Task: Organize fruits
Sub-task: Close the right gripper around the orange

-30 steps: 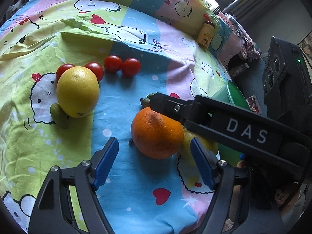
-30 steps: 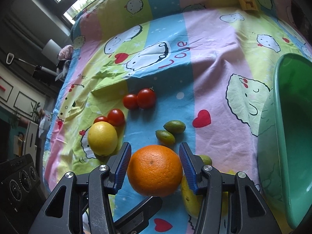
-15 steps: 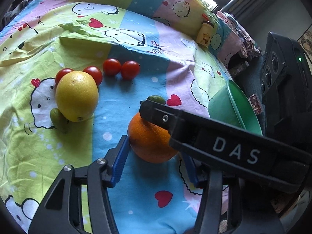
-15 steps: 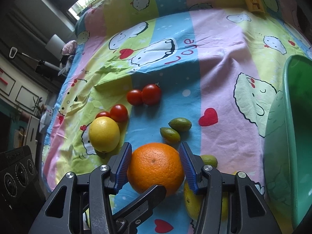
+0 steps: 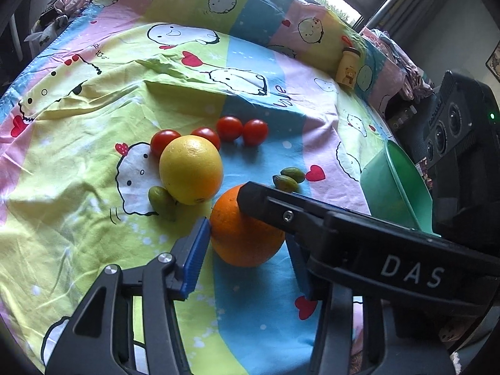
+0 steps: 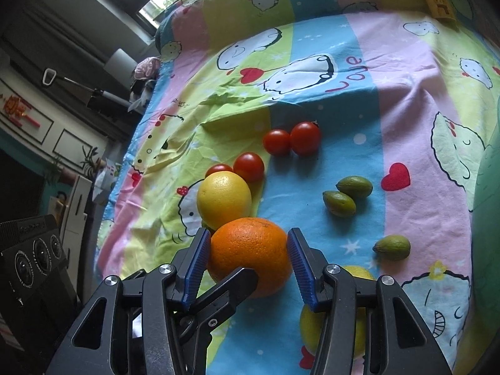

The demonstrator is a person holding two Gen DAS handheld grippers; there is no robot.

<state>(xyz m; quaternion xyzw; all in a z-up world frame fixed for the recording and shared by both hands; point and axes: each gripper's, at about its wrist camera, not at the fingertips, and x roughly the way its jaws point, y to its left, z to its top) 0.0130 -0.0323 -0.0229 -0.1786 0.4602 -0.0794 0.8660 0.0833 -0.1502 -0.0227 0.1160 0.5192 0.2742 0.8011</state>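
My right gripper (image 6: 248, 257) has its blue pads on either side of the orange (image 6: 250, 256); both pads press the peel, so I record it as clamped on the fruit. In the left view the same orange (image 5: 240, 237) sits between the fingers of my left gripper (image 5: 250, 256). The left-hand pad touches or nearly touches the peel, but the other finger is hidden behind the right gripper's black body, which crosses that view, so I cannot tell whether the left gripper grips or stands apart.

Just ahead and left of the right gripper lies a yellow lemon (image 6: 224, 199), close behind the orange. Beyond it are four tomatoes (image 6: 292, 142) in two pairs. Ahead and to the right lie two green olives (image 6: 347, 193) touching each other, with a third olive (image 6: 392, 247) nearer, just right of the right finger. A second lemon (image 6: 353, 273) shows partly under that finger. A green bowl (image 5: 397, 184) stands at the far right of the left gripper. All rest on a cartoon-print bedsheet (image 6: 406, 100).
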